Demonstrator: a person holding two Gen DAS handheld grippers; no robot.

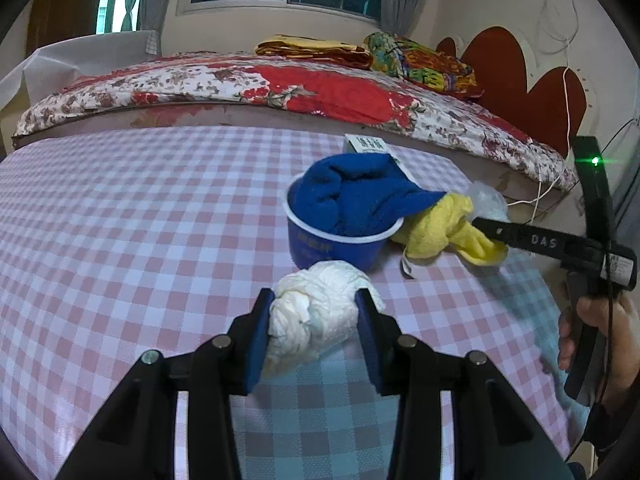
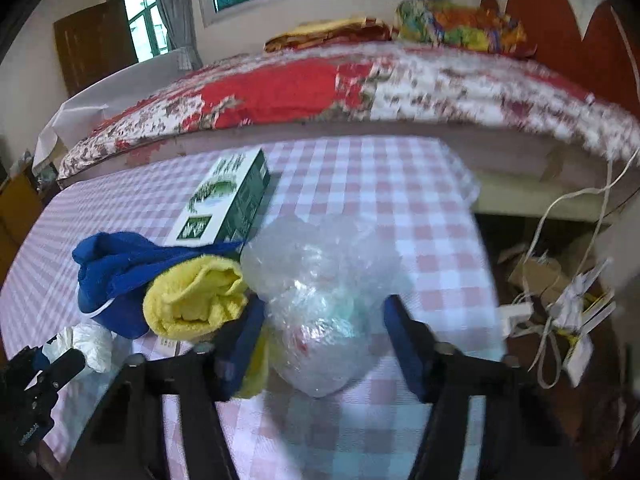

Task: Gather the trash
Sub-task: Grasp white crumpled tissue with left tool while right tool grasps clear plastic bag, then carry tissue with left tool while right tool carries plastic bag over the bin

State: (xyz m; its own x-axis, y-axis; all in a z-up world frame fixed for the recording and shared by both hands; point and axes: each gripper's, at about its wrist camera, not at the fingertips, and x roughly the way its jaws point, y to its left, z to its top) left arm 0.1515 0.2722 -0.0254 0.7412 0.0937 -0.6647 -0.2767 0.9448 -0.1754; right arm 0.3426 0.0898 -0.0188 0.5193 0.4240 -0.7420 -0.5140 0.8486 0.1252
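A bed (image 1: 280,92) with a red-flowered quilt fills the back of the room, with folded bedding piled on it near a red scalloped headboard (image 1: 520,64). In front of it stands a table under a pink-and-white checked cloth (image 1: 120,220), where all the trash lies.

Near the table's far edge is a green box (image 2: 228,200), lying flat. Just in front of it, a blue cup (image 1: 332,240) is stuffed with a blue cloth (image 1: 360,192) that spills over its rim. A yellow cloth (image 2: 196,296) is bunched against the cup's side, touching the blue one.

Beside the yellow cloth sits a clear crumpled plastic bag (image 2: 320,308), and it lies right between the fingers of the right gripper (image 2: 324,336). The left pad is at or against the bag and brushes the yellow cloth; the right pad stands a little off the plastic, so the jaws are not yet clamped. A hand (image 1: 600,332) holds that gripper's handle at the table's right edge.

Smallest is a white wad of tissue (image 1: 316,312), just in front of the cup. The left gripper (image 1: 316,320) has it squeezed between both blue pads, which dent its sides.
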